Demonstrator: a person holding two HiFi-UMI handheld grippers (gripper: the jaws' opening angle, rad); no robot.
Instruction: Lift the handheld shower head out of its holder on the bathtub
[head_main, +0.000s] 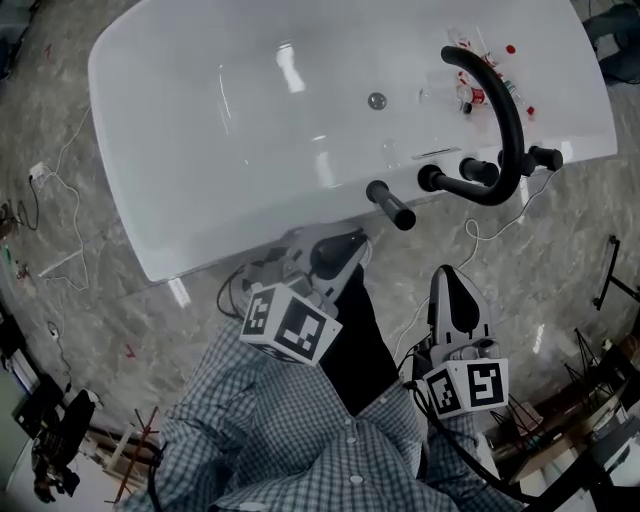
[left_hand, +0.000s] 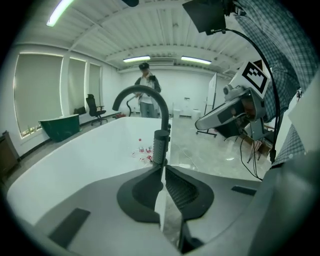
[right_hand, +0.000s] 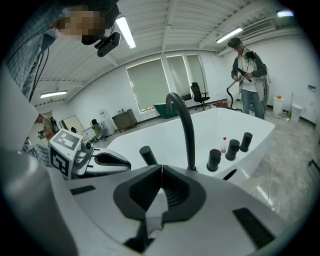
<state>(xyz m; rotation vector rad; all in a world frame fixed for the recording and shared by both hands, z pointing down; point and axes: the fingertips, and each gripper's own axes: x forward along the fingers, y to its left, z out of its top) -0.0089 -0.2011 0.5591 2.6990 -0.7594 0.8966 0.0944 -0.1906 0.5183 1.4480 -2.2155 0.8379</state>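
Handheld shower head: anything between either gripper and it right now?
Nothing visible: only open space separates the left gripper and right gripper from the handheld shower head on the bathtub rim; the spout stands aside.

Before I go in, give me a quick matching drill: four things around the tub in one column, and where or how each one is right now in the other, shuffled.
Things:
1. handheld shower head
2. arched black spout
3. left gripper
4. red-capped bottles

Places or states:
A. lying inside the bathtub, below the spout's arch
B. jaws together, nothing between them
C. rising from the rim and curving over the basin
D. seated on the near rim, nothing touching it

Pairs: 1-D, 2-C, 3-B, 4-A
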